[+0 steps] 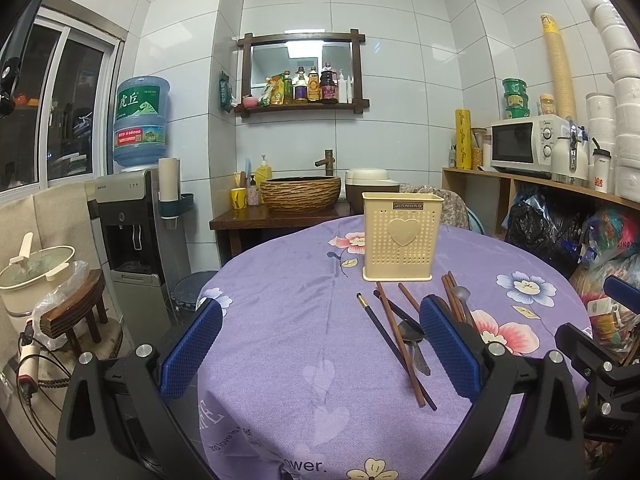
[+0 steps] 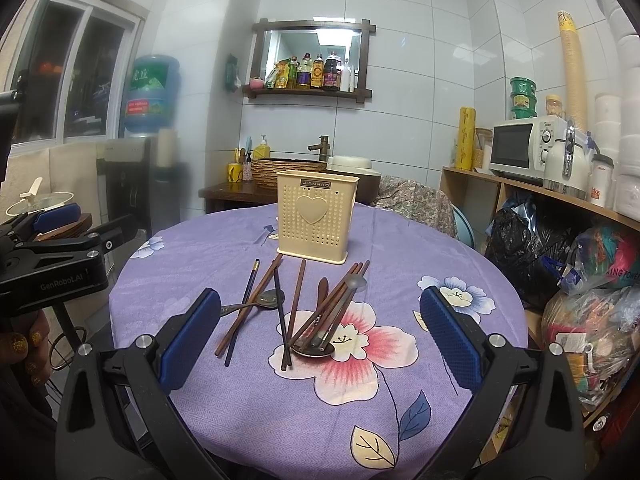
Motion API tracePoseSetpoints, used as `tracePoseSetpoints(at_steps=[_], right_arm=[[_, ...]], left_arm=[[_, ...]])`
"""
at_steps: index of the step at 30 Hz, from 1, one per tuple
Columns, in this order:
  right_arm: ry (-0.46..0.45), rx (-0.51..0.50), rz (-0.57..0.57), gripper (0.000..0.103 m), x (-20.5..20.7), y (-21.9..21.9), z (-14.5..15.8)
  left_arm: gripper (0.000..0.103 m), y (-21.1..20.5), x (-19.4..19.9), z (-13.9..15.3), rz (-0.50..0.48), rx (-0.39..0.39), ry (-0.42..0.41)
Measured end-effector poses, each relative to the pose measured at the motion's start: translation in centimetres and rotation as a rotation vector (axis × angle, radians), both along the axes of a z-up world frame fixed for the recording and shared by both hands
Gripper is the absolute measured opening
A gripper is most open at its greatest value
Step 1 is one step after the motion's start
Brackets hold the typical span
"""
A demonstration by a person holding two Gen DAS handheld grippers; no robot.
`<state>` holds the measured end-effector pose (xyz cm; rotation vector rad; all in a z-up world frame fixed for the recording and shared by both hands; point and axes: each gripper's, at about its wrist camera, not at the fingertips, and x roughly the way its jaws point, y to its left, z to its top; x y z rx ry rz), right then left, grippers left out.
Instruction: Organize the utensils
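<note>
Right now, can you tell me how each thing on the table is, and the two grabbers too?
Utensil holder: upright, nothing sticking out the top.
Chopsticks: lying loose on the tablecloth, crossed over each other.
Metal spoons: lying flat among the chopsticks.
Tablecloth: spread over the round table.
Left gripper: jaws open, holding nothing.
Right gripper: jaws open, holding nothing.

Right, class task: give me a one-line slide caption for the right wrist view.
Open tongs above scattered chopsticks and spoons before a cream holder on a purple tablecloth.
</note>
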<state>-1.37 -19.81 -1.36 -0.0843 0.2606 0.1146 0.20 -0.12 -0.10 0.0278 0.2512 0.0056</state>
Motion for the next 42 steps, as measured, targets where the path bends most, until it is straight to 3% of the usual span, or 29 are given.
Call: tracePoseSetpoints(at_steps=[21, 24, 32, 37, 42], right_arm=[[0.025, 0.002, 0.010, 0.098, 0.4, -0.1, -0.5], [0.060, 0.010, 0.018, 0.098, 1.3, -0.3, -0.6], [0.138, -0.004, -0.015, 0.098, 5.4, -2.0, -0.6], [0.212, -0.016, -0.005, 0.090, 8.8, -3.1, -0.7], [0.264, 0.008, -0.038, 0.082, 11.9, -4.6, -0.4]], left_arm=[[0.098, 0.6, 0.6, -0.5, 0.005, 0.003, 0.024], [0.098, 0.5, 1.7, -0.6, 0.007, 0.014, 0.061], [0.098, 2.1, 6.8, -1.1, -0.077, -0.044, 0.207], [0.098, 1.9, 9.8, -1.5, -0.148, -0.012, 0.276], [0.091, 2.7, 13.0, -1.5, -0.194, -0.068, 0.359]])
